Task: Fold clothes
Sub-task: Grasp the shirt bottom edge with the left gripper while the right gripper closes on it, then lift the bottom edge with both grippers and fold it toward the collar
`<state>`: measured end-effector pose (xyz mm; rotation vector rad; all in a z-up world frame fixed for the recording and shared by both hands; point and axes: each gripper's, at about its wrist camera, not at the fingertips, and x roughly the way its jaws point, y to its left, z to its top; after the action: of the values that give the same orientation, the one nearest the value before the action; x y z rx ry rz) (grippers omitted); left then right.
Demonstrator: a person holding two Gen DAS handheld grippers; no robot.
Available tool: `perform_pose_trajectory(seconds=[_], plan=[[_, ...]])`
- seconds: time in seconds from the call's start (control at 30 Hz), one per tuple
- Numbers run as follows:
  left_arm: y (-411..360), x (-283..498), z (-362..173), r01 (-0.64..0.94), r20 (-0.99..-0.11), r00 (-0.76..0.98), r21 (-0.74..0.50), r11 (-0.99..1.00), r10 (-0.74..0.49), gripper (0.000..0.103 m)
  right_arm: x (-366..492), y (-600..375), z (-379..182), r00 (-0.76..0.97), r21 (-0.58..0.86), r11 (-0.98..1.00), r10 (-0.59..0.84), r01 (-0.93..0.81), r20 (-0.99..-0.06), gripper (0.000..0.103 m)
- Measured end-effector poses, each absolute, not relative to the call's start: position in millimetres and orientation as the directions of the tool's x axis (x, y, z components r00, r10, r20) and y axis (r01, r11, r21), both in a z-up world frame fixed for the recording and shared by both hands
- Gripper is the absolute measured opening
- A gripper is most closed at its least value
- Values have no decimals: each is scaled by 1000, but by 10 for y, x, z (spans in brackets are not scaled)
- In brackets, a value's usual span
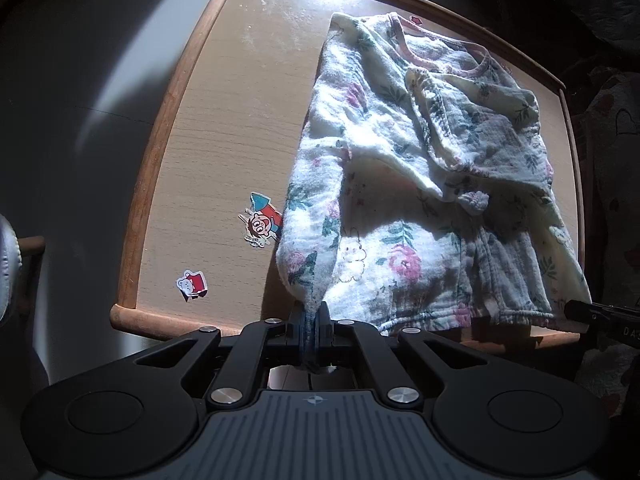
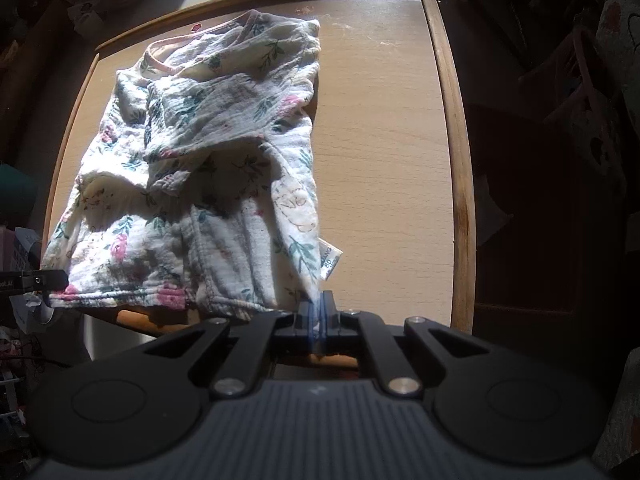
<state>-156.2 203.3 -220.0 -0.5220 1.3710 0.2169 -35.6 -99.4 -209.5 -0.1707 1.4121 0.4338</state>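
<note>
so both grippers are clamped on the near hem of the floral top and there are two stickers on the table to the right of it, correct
Not quite. The two stickers, the cartoon sticker and the bear sticker, sit to the left of the floral top, as the left wrist view shows. The rest holds: the left gripper and right gripper are each shut on its near hem, over the table.

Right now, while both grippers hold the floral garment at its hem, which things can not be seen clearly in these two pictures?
- Left wrist view: the cartoon sticker is partly covered by the floral garment.
- Right wrist view: the white label has print too small to read fully.
- Right wrist view: the left gripper is cut off by the picture's left edge.
- Left wrist view: the right gripper is cut off by the right edge.
- Both views: surroundings beyond the table are too dark.
</note>
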Motion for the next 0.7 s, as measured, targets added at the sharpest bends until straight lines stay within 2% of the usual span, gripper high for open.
perform_pose_trajectory(seconds=[0.27, 0.7], plan=[[2155, -1331, -2032, -480, -951, 244, -288, 829, -189, 4, -127, -960, -2008, 51, 203, 939, 226, -278, -973, 4], [2464, -414, -1538, -514, -890, 435, -367, 775, -133, 4, 638, -587, -1681, 153, 264, 937, 302, -228, -941, 4]])
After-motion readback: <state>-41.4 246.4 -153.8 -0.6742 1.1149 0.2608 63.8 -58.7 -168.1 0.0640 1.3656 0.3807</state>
